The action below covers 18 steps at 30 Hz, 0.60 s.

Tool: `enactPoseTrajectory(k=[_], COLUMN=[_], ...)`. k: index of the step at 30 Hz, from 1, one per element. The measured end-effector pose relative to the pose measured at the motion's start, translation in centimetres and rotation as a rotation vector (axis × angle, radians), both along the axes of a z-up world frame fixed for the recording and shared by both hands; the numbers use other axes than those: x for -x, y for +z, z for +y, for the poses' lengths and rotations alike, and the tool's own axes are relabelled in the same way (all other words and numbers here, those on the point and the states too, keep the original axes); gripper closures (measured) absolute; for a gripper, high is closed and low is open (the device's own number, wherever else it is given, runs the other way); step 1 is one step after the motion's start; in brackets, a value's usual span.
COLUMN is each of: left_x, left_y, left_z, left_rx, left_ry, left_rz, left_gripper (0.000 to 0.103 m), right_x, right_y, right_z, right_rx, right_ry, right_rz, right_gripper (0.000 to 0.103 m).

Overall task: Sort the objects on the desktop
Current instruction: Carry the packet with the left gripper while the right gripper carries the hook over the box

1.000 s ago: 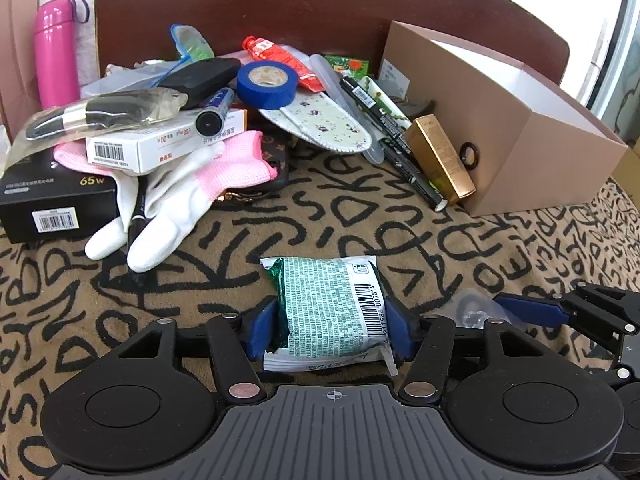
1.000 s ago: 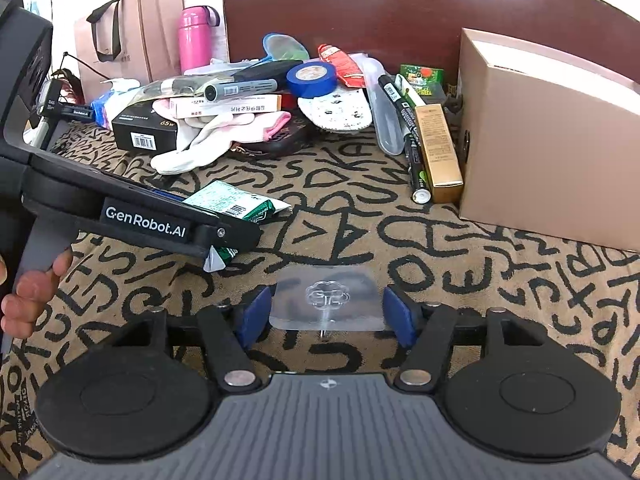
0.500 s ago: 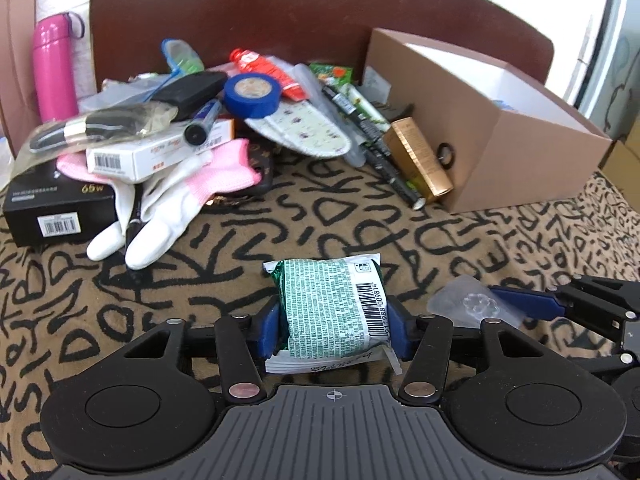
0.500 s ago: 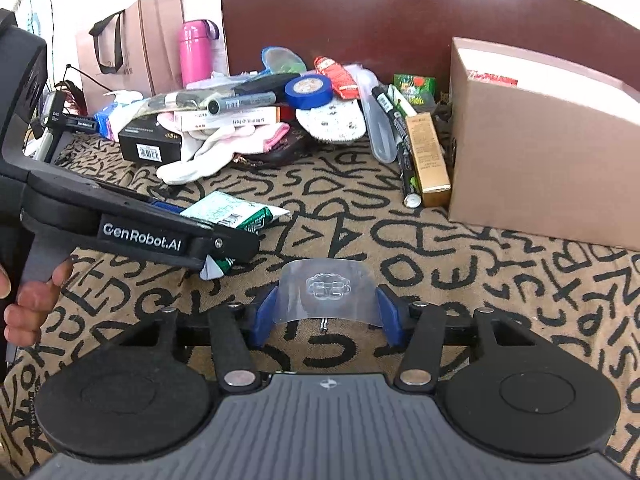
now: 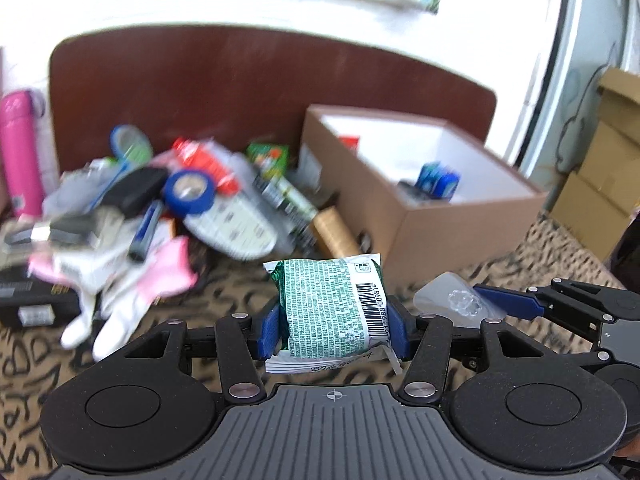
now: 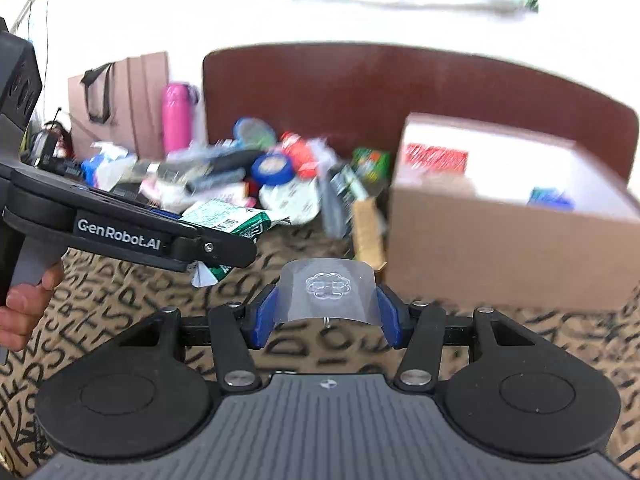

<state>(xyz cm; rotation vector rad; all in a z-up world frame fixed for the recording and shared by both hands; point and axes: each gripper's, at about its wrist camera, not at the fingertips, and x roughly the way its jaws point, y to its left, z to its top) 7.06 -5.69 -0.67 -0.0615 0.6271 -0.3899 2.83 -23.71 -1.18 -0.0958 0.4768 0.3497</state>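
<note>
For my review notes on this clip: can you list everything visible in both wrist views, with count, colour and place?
Snack packet: 1, green and white, held in the left tongs, off the cloth.
Adhesive hook sheet: 1, clear, bowed between the right tongs' pads.
Cardboard box: 1, brown, white inside, open, right of the pile; something blue inside.
Tape roll: 1, blue, on the pile.
Gloves: white and pink, front left of the pile.
Gold box: 1, beside the cardboard box.
Bottle: 1, pink, far left.
Paper bag: 1, brown, behind the bottle.
Patterned cloth: 1, tan and black, under everything.
Left tongs: black, blue pads, shut on the packet.
Right tongs: same, shut on the sheet.
Hand: 1, on the left tongs' handle.
</note>
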Motion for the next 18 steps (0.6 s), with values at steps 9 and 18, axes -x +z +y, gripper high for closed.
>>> enactPoseTrajectory(k=[9, 18], left_x=[-2.6, -7.6], left_y=[5.1, 6.8], left_z=[-4.6, -10.6], left_rx=[0.014, 0.038], left_ry=[-0.084, -0.163], left_rz=[-0.131, -0.123], left_gripper=[0.048, 0.048], right_x=[-2.4, -7.1], right_y=[4.3, 6.0], right_z=[-4.7, -9.8], right_rx=[0.021, 0.048], right_ry=[-0.119, -0.238], right_rz=[-0.137, -0.174], right_gripper=[0.045, 0.045])
